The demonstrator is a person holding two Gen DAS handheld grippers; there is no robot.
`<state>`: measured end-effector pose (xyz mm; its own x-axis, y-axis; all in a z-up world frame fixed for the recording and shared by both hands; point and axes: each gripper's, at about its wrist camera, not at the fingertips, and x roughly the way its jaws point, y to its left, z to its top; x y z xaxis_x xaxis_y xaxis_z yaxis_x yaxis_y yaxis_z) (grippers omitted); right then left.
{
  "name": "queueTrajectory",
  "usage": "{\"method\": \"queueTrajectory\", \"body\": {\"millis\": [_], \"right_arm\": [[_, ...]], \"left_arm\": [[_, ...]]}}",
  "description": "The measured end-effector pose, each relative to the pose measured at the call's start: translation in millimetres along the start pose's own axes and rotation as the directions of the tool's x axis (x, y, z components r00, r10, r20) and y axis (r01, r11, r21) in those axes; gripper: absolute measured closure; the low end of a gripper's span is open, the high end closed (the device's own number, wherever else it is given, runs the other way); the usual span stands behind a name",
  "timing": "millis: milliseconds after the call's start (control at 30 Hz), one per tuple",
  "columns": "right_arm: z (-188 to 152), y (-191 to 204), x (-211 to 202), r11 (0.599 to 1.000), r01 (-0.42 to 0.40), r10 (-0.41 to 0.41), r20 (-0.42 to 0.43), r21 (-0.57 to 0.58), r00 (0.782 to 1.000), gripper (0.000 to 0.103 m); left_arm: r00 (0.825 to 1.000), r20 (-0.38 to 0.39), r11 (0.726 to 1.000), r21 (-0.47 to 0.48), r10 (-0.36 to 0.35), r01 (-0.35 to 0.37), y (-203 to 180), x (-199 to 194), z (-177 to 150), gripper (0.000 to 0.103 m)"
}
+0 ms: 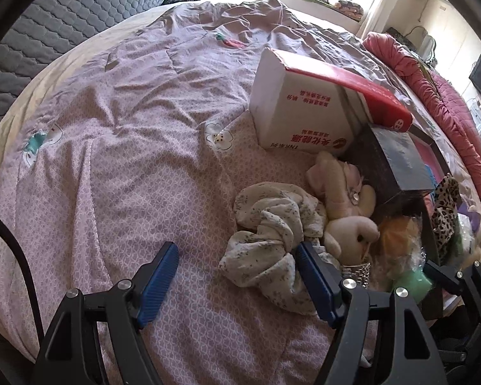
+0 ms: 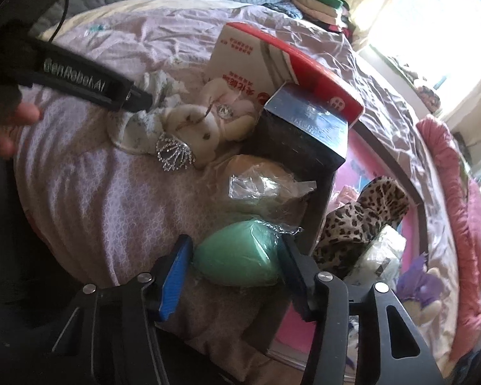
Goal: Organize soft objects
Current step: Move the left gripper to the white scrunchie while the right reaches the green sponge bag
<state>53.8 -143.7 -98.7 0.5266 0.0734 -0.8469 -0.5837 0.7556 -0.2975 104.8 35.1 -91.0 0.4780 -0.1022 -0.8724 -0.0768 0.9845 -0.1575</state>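
My right gripper (image 2: 235, 243) is shut on a green egg-shaped sponge (image 2: 237, 256) in clear wrap, beside a dark box (image 2: 304, 134). Behind the sponge lies a tan item in plastic (image 2: 263, 186). My left gripper (image 1: 237, 250) is open and points down at the bedspread, astride the near edge of a crumpled floral cloth (image 1: 272, 224); its right fingertip (image 1: 304, 256) touches the cloth. A cream plush rabbit (image 1: 349, 231) lies right of the cloth, with a silver tiara (image 2: 173, 154) against it. The green sponge (image 1: 413, 280) shows at the lower right of the left wrist view.
A white and red carton (image 1: 304, 106) leans on the dark box. Right of the box, a pink-lined tray (image 2: 362, 166) holds a leopard-print cloth (image 2: 362, 218) and a purple plush (image 2: 417, 282). A pink quilt (image 2: 458, 192) lines the bed's right edge. A grey padded headboard (image 1: 80, 25) stands behind.
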Motion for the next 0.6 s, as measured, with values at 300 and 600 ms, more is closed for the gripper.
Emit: {"method": "queueTrajectory", "body": {"millis": [300, 600], "right_arm": [[-6, -23, -11, 0.963, -0.172, 0.159, 0.077, 0.208, 0.984, 0.049], [-12, -37, -25, 0.912, -0.261, 0.227, 0.141, 0.318, 0.964, 0.049]], "left_arm": [[0.999, 0.010, 0.999, 0.013, -0.035, 0.035, -2, 3, -1, 0.044], [0.995, -0.013, 0.994, 0.056, -0.096, 0.096, -6, 10, -1, 0.076]]}}
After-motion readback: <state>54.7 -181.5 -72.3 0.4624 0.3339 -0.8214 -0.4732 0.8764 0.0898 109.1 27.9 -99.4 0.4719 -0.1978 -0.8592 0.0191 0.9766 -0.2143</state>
